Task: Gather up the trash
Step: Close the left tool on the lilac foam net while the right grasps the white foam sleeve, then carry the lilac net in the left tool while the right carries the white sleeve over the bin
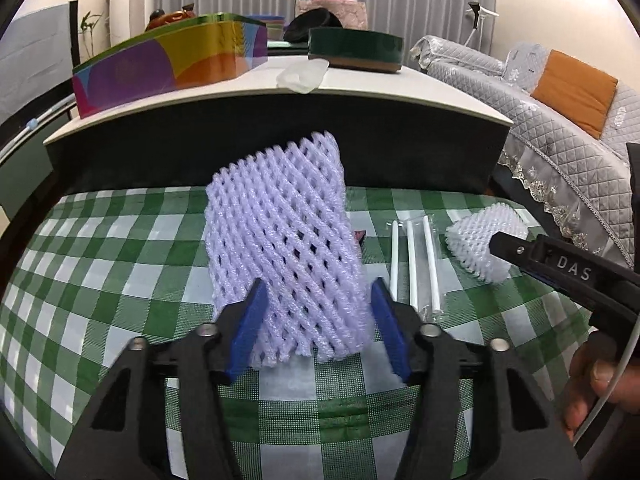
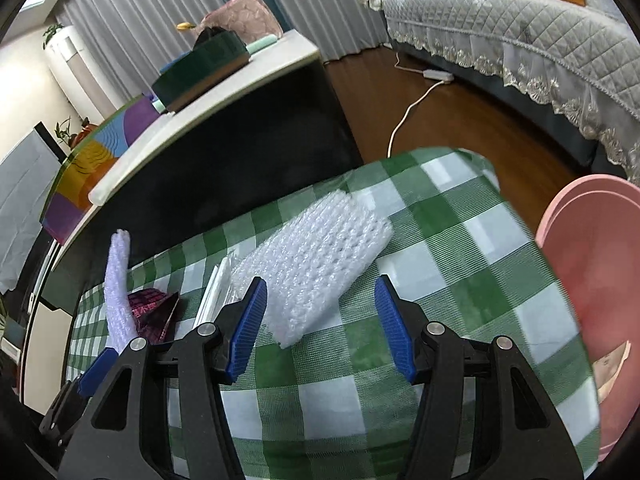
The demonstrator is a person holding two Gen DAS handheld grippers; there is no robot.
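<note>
A lilac foam fruit net (image 1: 280,236) stands lifted off the green checked tablecloth (image 1: 100,264), held at its lower end between the blue pads of my left gripper (image 1: 318,320). In the right wrist view the same net (image 2: 118,280) rises at the left. A white foam net (image 2: 320,256) lies on the cloth just ahead of my right gripper (image 2: 320,320), whose jaws are wide open and empty. It also shows in the left wrist view (image 1: 484,244). Wrapped white straws (image 1: 416,264) and a dark red wrapper (image 2: 154,312) lie between the nets.
A pink basin (image 2: 592,280) stands beside the table's right edge. A black cabinet with a white top (image 1: 280,92) stands behind the table, carrying a colourful tin (image 1: 168,60) and a green round box (image 1: 356,46). A grey sofa (image 2: 520,40) and a white power cord (image 2: 412,104) are at the right.
</note>
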